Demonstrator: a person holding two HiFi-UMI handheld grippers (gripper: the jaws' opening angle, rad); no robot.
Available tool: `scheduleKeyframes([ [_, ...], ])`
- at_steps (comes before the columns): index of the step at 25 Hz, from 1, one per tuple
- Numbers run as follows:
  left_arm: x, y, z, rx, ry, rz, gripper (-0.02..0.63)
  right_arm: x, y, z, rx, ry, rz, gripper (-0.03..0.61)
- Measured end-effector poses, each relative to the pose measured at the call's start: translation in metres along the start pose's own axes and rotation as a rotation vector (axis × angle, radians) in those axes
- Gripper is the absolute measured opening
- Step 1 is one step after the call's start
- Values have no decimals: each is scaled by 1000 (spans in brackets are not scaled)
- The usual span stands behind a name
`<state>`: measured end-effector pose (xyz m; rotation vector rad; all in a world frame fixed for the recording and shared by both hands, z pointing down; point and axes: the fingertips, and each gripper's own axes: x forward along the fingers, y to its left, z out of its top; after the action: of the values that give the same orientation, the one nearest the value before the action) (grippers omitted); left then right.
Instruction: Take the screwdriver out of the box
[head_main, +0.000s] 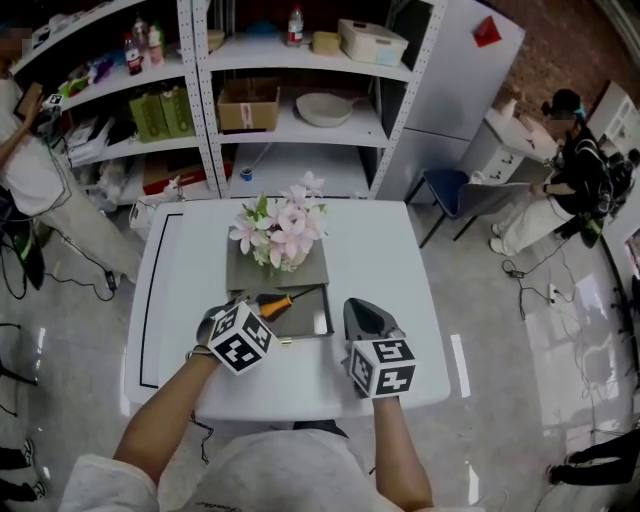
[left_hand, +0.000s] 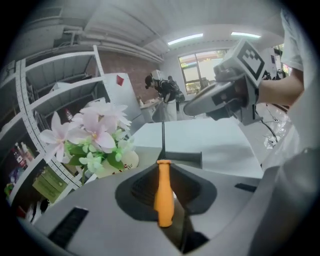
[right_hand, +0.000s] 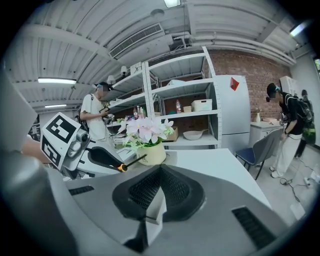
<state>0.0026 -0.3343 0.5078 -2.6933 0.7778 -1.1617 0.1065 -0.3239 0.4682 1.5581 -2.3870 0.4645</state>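
Note:
The screwdriver (head_main: 277, 303) has an orange handle (left_hand: 164, 192) and a thin dark shaft (left_hand: 162, 140). My left gripper (head_main: 260, 310) is shut on that handle and holds the tool up off the table, over the left end of the shallow grey box (head_main: 312, 322). In the left gripper view the handle lies clamped between the jaws (left_hand: 166, 167), shaft pointing away. My right gripper (head_main: 362, 310) hovers just right of the box, jaws closed together with nothing in them (right_hand: 158, 172). The right gripper view shows the left gripper (right_hand: 92, 156) with the screwdriver (right_hand: 131, 162) sticking out.
A pot of pink flowers (head_main: 280, 232) stands on a grey mat behind the box on the white table (head_main: 400, 260). Shelving (head_main: 300, 110) with boxes and bowls is beyond. One person (head_main: 560, 180) stands at the right, another (head_main: 30, 170) at the left.

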Motion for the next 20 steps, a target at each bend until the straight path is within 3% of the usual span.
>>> scheduleKeyframes([
  [8,-54,25,32,-113,-204,144,72,-4,18,11,-12,-23,11,6],
  [20,-129,52,29,-276,-386,327,72,-16,52,33,-35,-80,28,6],
])
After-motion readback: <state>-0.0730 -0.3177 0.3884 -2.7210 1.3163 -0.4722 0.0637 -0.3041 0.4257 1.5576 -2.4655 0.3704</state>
